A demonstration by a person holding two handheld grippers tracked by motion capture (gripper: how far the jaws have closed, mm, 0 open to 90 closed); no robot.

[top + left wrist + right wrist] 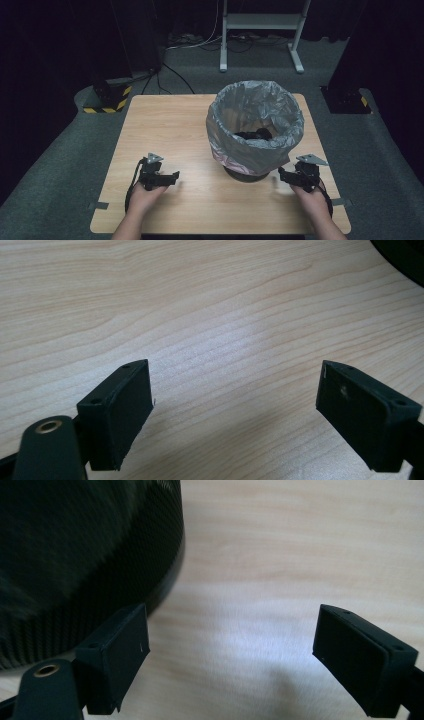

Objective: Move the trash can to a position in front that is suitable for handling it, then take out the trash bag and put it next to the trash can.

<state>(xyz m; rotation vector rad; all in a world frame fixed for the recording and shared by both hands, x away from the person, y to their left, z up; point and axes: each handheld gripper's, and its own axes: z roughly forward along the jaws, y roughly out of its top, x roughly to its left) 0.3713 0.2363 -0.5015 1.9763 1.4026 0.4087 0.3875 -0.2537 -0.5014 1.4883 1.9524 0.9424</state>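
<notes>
A black mesh waste bin (250,172) lined with a grey plastic bag (255,117) stands on the right half of the wooden table (170,130). Something dark lies inside it (255,133). My left gripper (172,178) rests low over the table's front left, open, with bare wood (225,315) between its jaws (235,405). The bin's dark base (405,255) shows at that view's top right corner. My right gripper (281,174) sits at the bin's front right, open and empty (232,650), its left pad (120,655) close beside the mesh wall (75,555).
Behind the table stands a white metal frame (260,22) with cables on the floor (175,80). A dark post with a yellow-black striped foot (107,97) is at the back left and another dark base (345,97) at the back right. Tape tabs (98,205) mark the table's front edge.
</notes>
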